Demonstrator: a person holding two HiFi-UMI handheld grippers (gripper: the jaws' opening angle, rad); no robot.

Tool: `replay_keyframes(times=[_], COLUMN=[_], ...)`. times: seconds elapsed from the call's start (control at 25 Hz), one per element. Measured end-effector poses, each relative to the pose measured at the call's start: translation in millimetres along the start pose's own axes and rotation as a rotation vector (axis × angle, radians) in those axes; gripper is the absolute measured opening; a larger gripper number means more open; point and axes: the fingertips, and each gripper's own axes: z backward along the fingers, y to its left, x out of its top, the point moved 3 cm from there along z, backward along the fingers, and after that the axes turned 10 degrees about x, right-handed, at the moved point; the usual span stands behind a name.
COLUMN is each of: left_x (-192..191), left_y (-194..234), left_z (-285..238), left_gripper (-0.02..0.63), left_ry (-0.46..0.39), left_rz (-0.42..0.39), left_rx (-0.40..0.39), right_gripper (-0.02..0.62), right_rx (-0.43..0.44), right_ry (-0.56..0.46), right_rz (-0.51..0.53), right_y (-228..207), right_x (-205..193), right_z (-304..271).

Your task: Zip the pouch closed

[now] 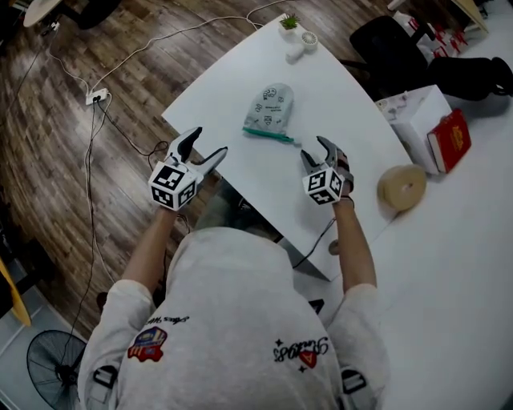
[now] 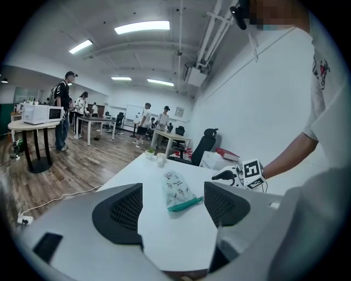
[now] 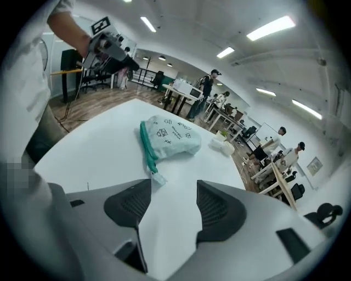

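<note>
A pale grey-green pouch with printed marks and a teal zipper edge lies flat on the white table. In the left gripper view the pouch lies ahead between the jaws, well beyond them. The right gripper view has the pouch ahead and slightly left, its zip pull nearest. My left gripper hovers open over the table's left edge, nothing between its jaws. My right gripper is open too, near the zipper's right end, apart from it.
A small potted plant and white items sit at the table's far end. A white box, red book and tape roll stand on the right. Cables and a power strip lie on the wooden floor at left.
</note>
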Motion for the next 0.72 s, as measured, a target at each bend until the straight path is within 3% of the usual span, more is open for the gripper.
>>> replay_keyframes(times=[0.4,0.72], left_x=[-7.9,-8.9], left_y=[13.8,25.1], left_z=[-4.6,-8.1], left_gripper=[0.345,0.345], left_ry=[0.028,0.038], left_rz=[0.031,0.052], left_rx=[0.027,0.05], right_gripper=[0.236,0.2], right_rx=[0.052,0.092], right_ry=[0.135,0.151], right_rz=[0.091,0.164], right_y=[-7.8,-5.0], right_x=[-16.1,-10.4], right_z=[-43.0,-61.5])
